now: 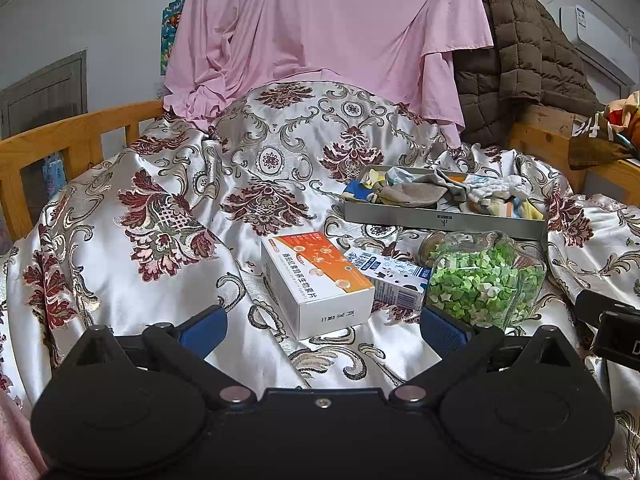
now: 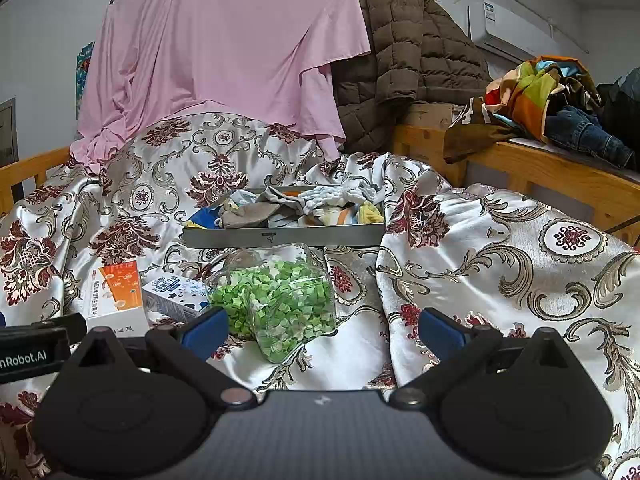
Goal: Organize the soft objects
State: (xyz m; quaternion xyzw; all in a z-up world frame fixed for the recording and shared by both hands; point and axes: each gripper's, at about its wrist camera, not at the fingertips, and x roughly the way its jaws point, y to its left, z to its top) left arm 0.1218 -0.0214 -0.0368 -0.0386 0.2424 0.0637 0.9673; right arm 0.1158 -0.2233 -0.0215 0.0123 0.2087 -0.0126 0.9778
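In the left wrist view, the left gripper (image 1: 322, 328) is hovering low over a silky floral bedspread (image 1: 168, 208), its blue-padded jaws standing wide apart and gripping nothing. Just ahead of it a white and orange box (image 1: 316, 280) is lying flat, with a small blue and white carton (image 1: 390, 280) touching its right side and a clear jar of green paper stars (image 1: 486, 280) lying on its side just beside the carton. Beyond these, a shallow grey tray (image 1: 440, 219) is sitting on the bedspread, holding a jumble of socks (image 1: 448, 192) and other small soft pieces. A pink sheet (image 1: 320, 24) is hanging behind the bed, with a brown quilted jacket (image 1: 524, 56) draped to its right. In the right wrist view, the right gripper (image 2: 320, 328) is also hovering with its jaws spread wide and empty, the jar of stars (image 2: 280, 300) lying directly between and ahead of its fingers. The grey tray (image 2: 284, 236) is resting behind the jar, the socks (image 2: 304, 204) heaped inside it. The carton (image 2: 174, 294) and the box (image 2: 118, 292) are lying to the left, and a pile of colourful clothes (image 2: 560, 100) is sitting on a wooden ledge (image 2: 540, 168) at the right.
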